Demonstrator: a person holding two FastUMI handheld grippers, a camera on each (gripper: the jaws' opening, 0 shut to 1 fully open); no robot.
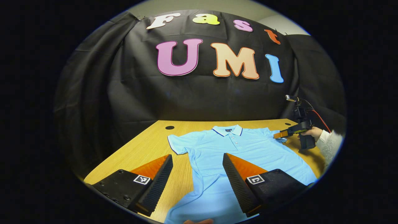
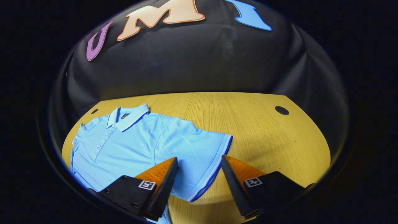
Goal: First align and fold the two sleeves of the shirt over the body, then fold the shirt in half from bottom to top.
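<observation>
Light blue polo shirt (image 1: 236, 149) spread flat, collar away, on wooden table (image 2: 264, 124), both sleeves unfolded; right gripper (image 2: 199, 174) gaping over right sleeve hem (image 2: 214, 161), left gripper (image 1: 197, 174) likewise wide apart, empty, seemingly poised for first fold.

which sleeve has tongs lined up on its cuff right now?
The shirt's sleeve on the right tongs' side: they sit open, straddling its striped cuff. The other sleeve lies flat beyond the left tongs, which straddle the body's side edge.
</observation>
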